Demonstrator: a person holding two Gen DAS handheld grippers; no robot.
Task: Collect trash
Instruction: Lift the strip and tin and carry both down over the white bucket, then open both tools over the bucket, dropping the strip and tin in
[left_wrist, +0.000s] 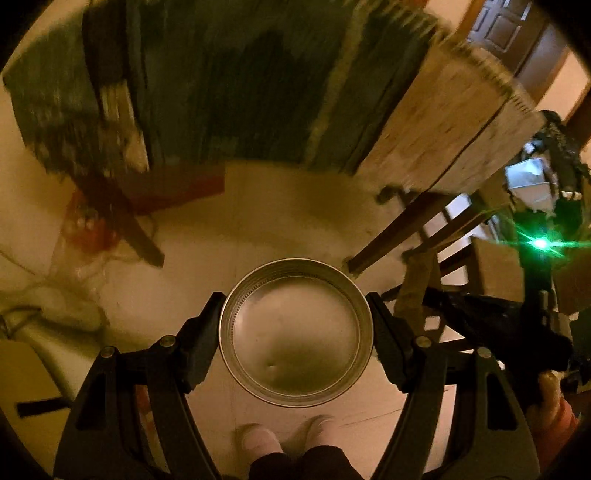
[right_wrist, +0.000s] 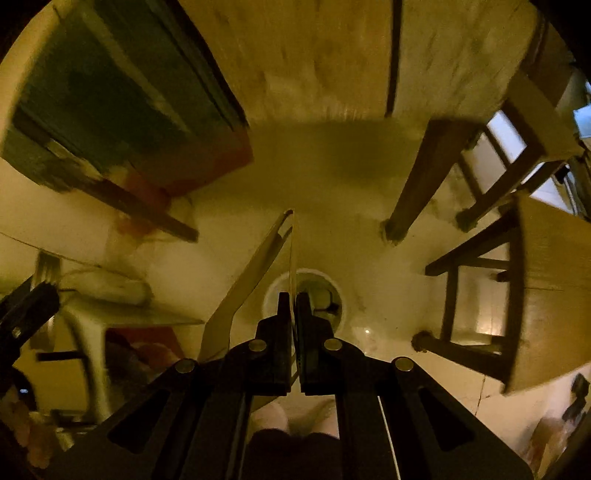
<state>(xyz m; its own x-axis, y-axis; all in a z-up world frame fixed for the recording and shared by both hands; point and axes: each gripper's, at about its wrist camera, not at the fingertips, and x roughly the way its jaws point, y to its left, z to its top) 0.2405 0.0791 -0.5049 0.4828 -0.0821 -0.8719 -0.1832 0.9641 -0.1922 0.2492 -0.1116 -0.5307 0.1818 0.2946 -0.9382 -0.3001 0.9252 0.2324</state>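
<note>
L tongs (left_wrist: 297, 334) clamp a round metal tin (left_wrist: 295, 332) by its sides, R tongs (right_wrist: 294, 332) pinch a thin flat sheet (right_wrist: 255, 280) edge-on. Both point down over a white bin (right_wrist: 341, 295) on the floor. Step looks like drop-off: next, line up w/ bin mouth & let go

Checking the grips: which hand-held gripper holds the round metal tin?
The left hand-held gripper: its fingers stand wide, clamped on the round metal tin. The right hand-held gripper is shut on a thin flat sheet.
</note>
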